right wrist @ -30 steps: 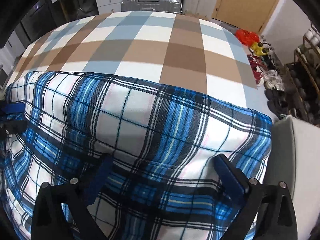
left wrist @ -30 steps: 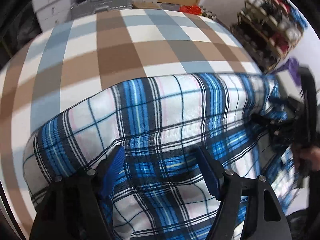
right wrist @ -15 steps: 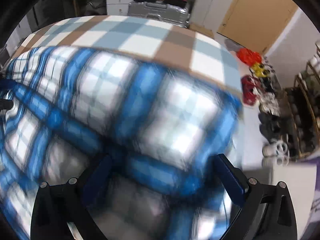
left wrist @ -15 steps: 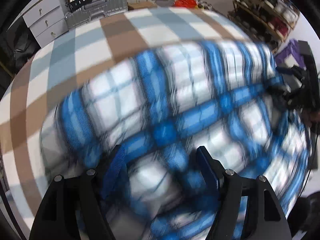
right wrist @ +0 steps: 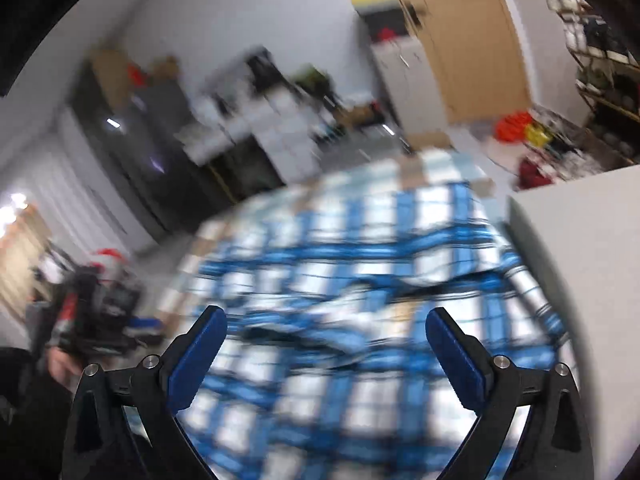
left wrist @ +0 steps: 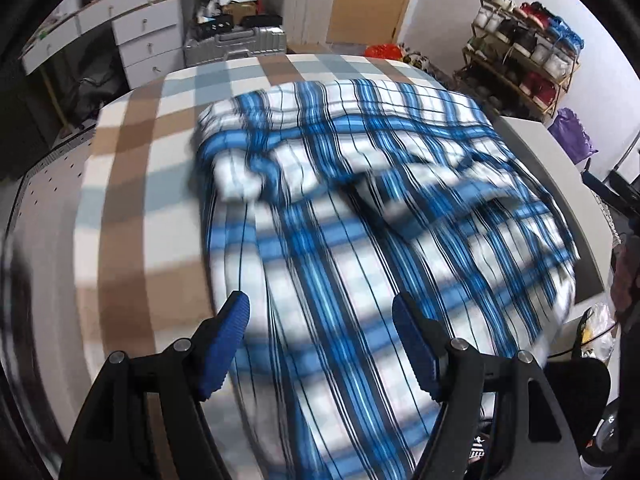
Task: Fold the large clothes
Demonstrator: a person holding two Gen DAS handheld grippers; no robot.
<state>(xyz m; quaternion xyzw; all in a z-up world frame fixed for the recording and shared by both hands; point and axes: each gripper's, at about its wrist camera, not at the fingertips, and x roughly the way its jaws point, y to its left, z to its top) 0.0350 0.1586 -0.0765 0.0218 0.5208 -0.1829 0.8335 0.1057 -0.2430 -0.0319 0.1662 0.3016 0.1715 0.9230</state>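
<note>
A large blue, white and black plaid garment [left wrist: 360, 208] lies rumpled on the checked brown, white and pale-blue tablecloth [left wrist: 120, 208], with loose folds near its far left part. My left gripper [left wrist: 320, 328] is open and empty, raised above the garment's near edge. My right gripper [right wrist: 326, 340] is open and empty, also raised above the garment [right wrist: 360, 280]; that view is heavily motion-blurred. The other gripper and hand show blurred at the right wrist view's left edge [right wrist: 100, 312].
A grey table [left wrist: 552, 168] adjoins the cloth on the right. Behind stand a white drawer unit [left wrist: 136, 40], a silver suitcase [left wrist: 236, 44], a wooden door [left wrist: 372, 0] and a shoe rack [left wrist: 524, 56]. A purple bag [left wrist: 572, 136] lies by the wall.
Both grippers have lifted up and back from the garment. The flat-stretched cloth was flung forward and now lies rumpled on the table. Both cameras tilt up toward the room.
</note>
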